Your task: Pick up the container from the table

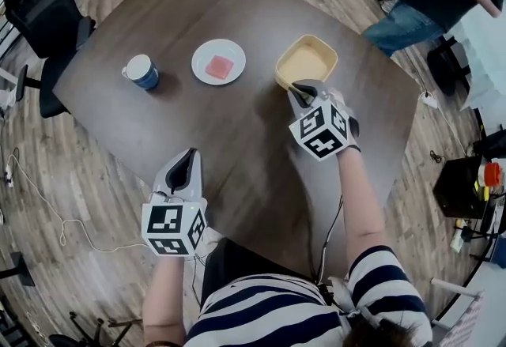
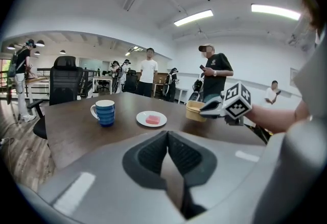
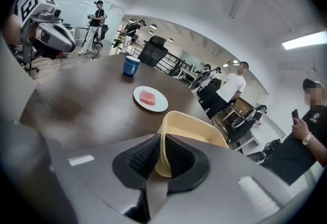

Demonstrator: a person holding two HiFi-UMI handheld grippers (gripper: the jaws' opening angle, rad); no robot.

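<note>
R tongs (image 1: 303,89) clamped on near wall of the pale yellow rectangular plastic container (image 1: 305,62); its body runs straight ahead of them, over dark wooden surface (image 1: 237,140). L tongs (image 1: 188,157) closed, empty, well apart, back-left of R.

Matt plastic container (image 1: 305,64), dark wooden table (image 1: 150,128)

Bright ceiling strip lights (image 2: 193,17) light the room evenly; gripper views bulge, corners dark.
</note>
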